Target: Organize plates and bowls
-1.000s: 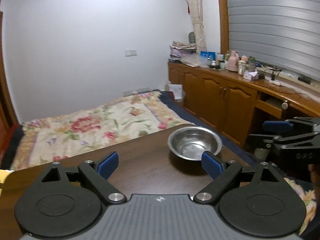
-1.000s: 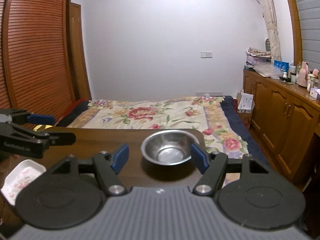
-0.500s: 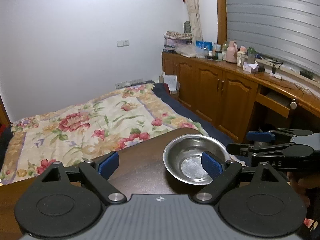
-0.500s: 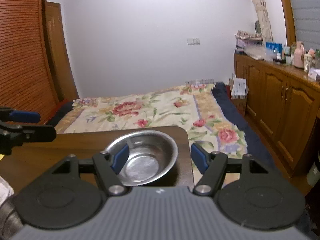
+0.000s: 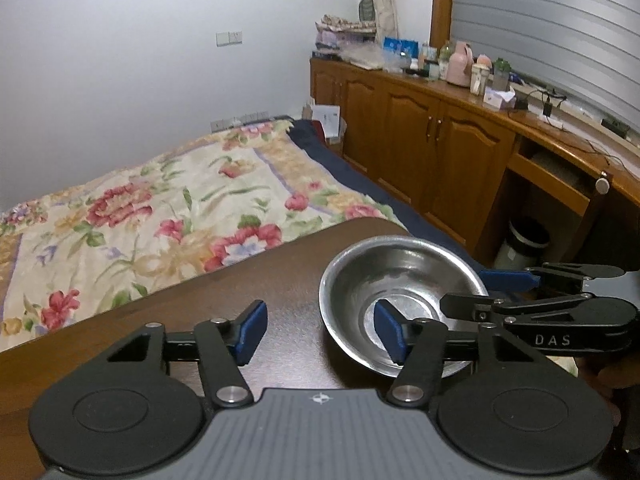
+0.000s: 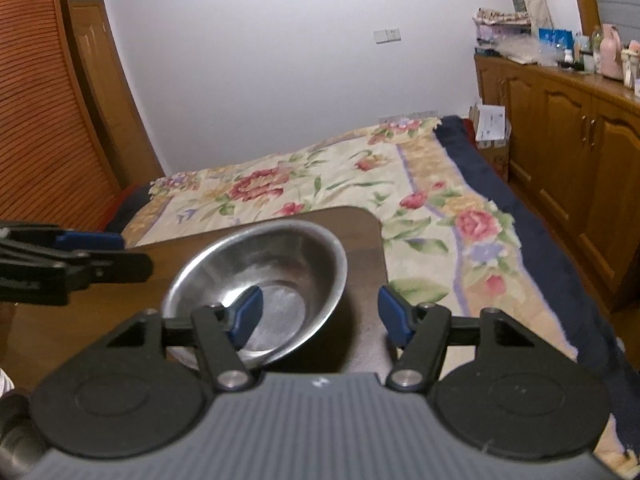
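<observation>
Steel bowl (image 6: 256,284) sits near table's (image 5: 280,280) rounded far corner, bed (image 6: 320,184) beyond. Since a second ago you brought both tools in close: bowl fills more of each view.

Right gripper (image 6: 320,312) wide open, holding nothing; left finger pad now inside bowl, right pad outside past rim. Looks like rim pinch lining up, likely start of moving bowl.

Left gripper (image 5: 320,330) also wide open, empty, beside bowl.

Table edge just right of bowl; open tabletop lies left.

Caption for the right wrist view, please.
Open right gripper straddles the right rim of a steel bowl at the table corner, left finger inside it.
</observation>
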Demonstrator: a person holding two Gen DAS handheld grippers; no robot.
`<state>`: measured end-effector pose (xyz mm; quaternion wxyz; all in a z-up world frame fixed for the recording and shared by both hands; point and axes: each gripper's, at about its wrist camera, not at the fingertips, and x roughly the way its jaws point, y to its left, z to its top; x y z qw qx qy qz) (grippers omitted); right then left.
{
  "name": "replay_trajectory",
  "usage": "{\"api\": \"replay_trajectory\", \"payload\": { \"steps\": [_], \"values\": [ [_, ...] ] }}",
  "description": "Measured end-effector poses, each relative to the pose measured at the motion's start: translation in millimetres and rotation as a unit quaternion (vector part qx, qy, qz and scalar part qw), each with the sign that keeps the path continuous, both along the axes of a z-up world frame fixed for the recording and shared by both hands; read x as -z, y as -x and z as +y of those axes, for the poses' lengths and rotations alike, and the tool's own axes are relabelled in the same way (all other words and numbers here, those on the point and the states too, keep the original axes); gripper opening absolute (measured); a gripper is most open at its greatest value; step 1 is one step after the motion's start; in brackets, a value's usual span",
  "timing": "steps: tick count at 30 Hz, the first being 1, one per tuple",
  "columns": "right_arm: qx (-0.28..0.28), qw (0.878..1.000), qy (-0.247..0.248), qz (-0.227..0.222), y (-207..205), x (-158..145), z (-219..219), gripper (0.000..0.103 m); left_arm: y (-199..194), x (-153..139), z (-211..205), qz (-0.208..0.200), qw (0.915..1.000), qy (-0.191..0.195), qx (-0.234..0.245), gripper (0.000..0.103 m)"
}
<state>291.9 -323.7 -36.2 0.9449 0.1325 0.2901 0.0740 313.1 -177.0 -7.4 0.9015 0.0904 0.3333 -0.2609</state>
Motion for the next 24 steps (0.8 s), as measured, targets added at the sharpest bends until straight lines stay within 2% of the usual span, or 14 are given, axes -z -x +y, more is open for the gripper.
{"api": "replay_trajectory", "payload": {
  "steps": [12, 18, 24],
  "values": [
    [-0.017, 0.999, -0.026, 0.013, -3, 1, 5, 0.057, -23, 13, -7, 0.041, 0.9991, -0.001, 0.011, 0.041],
    [-0.017, 0.999, -0.035, 0.015, -6, 2, 4, 0.055, -24, 17, -8, 0.05, 0.9986, 0.001, 0.015, 0.037],
    [-0.018, 0.999, -0.038, 0.015, -5, 3, 5, 0.048, -25, 21, -9, 0.059, 0.9981, -0.002, 0.017, 0.028]
  ]
}}
